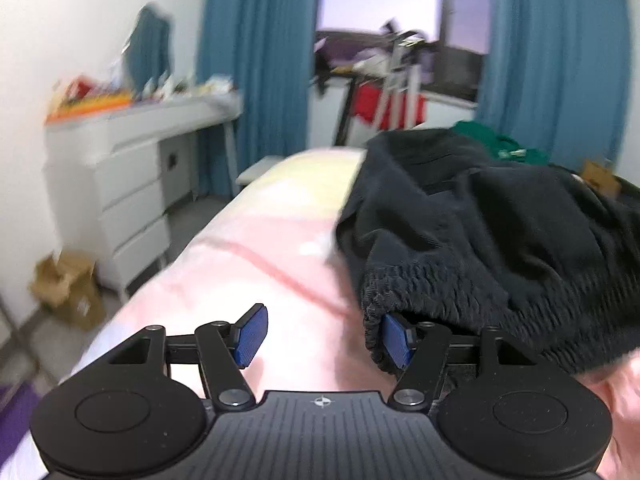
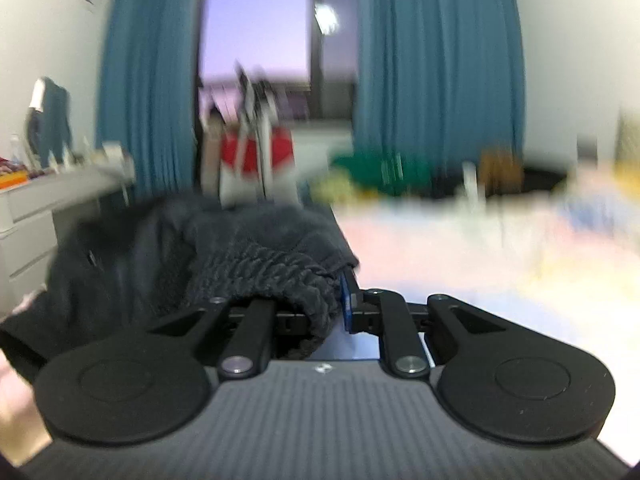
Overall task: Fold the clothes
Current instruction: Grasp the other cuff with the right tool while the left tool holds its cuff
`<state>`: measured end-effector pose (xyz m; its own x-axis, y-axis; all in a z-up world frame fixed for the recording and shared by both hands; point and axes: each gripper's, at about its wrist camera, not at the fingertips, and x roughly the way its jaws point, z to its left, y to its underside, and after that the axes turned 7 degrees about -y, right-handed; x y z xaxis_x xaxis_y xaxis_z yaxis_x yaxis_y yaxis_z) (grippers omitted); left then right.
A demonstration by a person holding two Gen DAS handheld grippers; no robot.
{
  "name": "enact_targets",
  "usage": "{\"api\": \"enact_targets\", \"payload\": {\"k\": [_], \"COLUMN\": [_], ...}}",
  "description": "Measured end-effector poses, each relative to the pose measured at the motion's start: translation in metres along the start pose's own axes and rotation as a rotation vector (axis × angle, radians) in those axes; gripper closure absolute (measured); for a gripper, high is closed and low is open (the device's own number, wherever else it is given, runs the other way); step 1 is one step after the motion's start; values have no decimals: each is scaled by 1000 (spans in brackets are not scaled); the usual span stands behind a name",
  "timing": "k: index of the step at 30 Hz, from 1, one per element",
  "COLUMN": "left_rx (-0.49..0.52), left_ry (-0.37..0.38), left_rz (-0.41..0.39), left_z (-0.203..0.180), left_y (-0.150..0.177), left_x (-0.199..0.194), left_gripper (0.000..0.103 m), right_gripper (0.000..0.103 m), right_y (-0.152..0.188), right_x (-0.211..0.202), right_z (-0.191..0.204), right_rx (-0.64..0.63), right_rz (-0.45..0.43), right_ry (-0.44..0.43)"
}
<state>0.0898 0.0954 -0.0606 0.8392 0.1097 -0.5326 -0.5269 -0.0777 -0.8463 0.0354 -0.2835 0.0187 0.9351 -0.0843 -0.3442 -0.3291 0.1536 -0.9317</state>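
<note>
A black garment [image 1: 492,224] with a gathered elastic waistband lies bunched on the pink bed [image 1: 248,248]. My left gripper [image 1: 322,338] is open; the waistband's edge drapes over its right finger [image 1: 394,340] while the left finger [image 1: 252,334] is bare. In the right wrist view the same black garment [image 2: 192,248] sits left of centre, and my right gripper [image 2: 334,304] is shut on its waistband, whose folds cover the left finger. That view is motion-blurred.
A white dresser [image 1: 132,168] with clutter stands left of the bed, a cardboard box [image 1: 66,288] on the floor beside it. Blue curtains [image 1: 256,48] frame a window. A green garment [image 1: 500,140] and other clothes lie at the bed's far end.
</note>
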Motion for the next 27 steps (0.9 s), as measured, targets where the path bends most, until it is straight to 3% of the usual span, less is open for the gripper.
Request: {"api": "enact_targets", "payload": {"k": [4,8,14,16,17,18,19,23,27], "left_rx": [-73,58,250,264,237,209,185,96,-26], "left_ry": [-26,-60,-42,-31,-14,3,21,62,43], "left_rz": [70,-3,-97,-134,-127,-120,-115,-129,-168], "left_z": [16,2,-37,-44,-44,-44,-44,-31,3], "left_y": [0,5,15,12,6,1,-6,-43,-103], "left_x": [14,15,19,21,24,26,28,30,34], "left_gripper": [39,41,41,49,56,80,89,94,94], "right_gripper": [86,83,83,83,84,84,85,86,86], "right_y": [31,38,47,50,51,52,50,50,50], "right_x": [20,25,37,34,32,29,26,15,4], "right_z": [-4,4,1,-2,-3,-4,-2,4,34], "right_rx": [24,8,65,93,107,119,119,113,139], "right_rz": [225,238,254,249,247,245,246,225,206], "right_ry": [-14,-24,-39,-57,-66,-72,-67,-76,-152]}}
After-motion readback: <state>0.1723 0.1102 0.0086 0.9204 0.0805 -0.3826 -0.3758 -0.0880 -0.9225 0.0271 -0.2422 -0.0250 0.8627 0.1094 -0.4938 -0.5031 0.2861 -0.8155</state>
